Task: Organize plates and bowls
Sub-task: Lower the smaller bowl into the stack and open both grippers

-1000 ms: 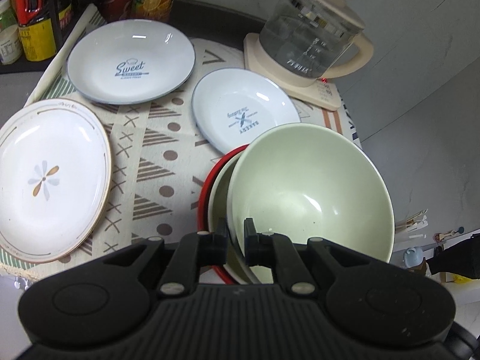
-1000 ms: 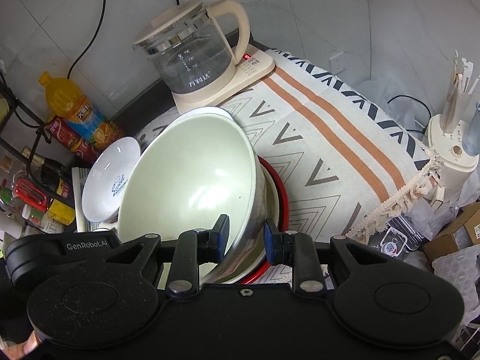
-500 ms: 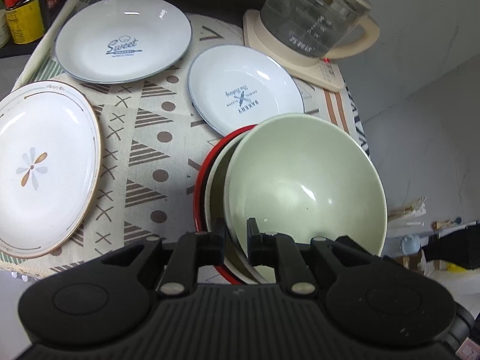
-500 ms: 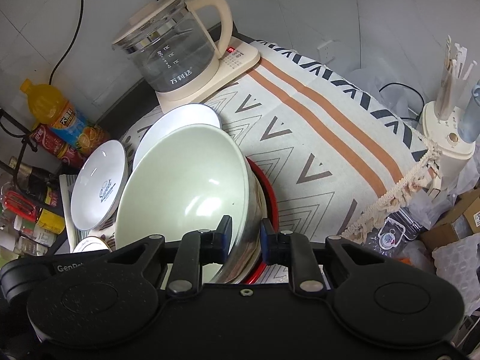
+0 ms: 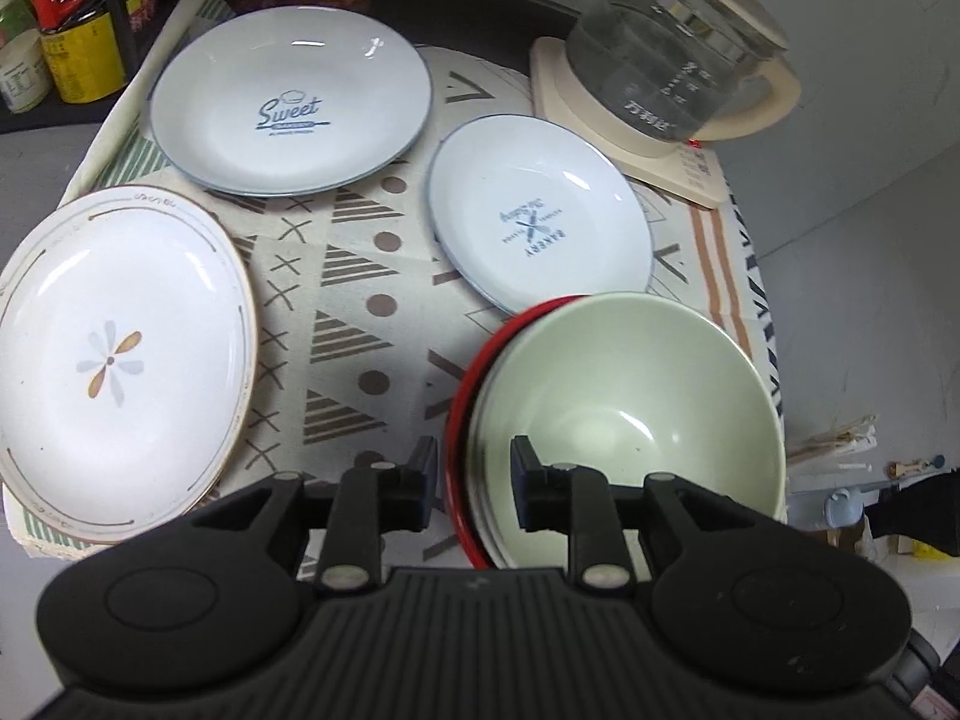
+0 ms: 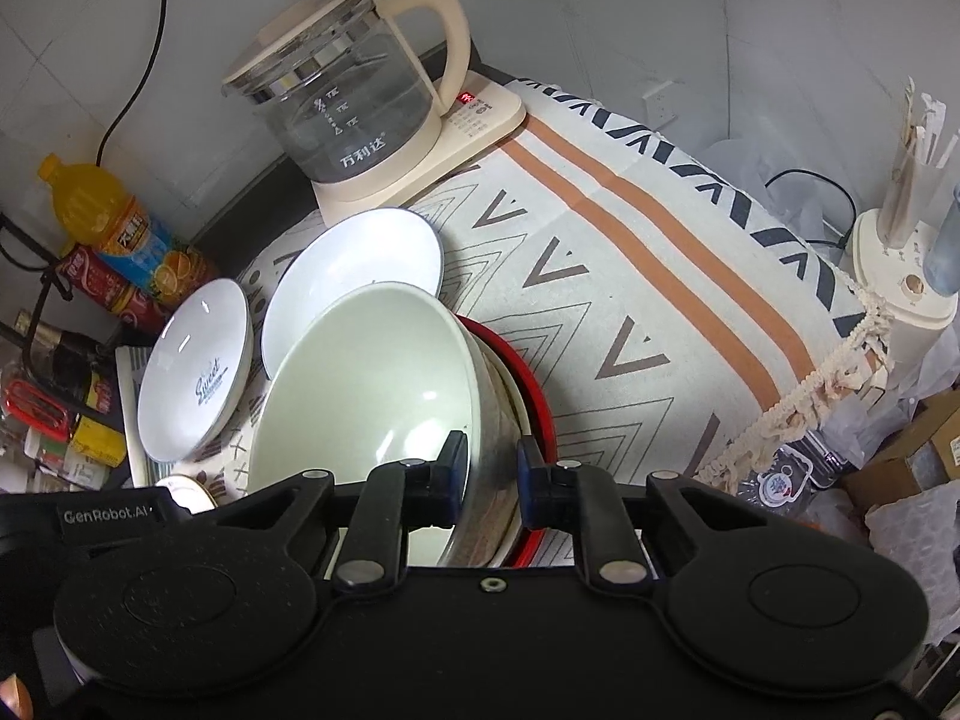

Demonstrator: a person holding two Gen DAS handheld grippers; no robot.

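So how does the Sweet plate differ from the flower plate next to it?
The Sweet plate is round with a thin blue-grey rim; the flower plate looks oval with a gold-brown edge and brown line trim. The Sweet plate carries blue lettering at its centre, the flower plate a small grey and tan flower. The Sweet plate lies nearer the bottles, the flower plate nearer the camera. Both are white, empty, and flat on the patterned cloth.

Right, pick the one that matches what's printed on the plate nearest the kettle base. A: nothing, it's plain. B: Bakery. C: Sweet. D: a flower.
B: the small plate lying beside the kettle base reads BAKERY in blue; Sweet is printed on the larger plate further from the kettle base, and the flower is on the gold-rimmed plate.
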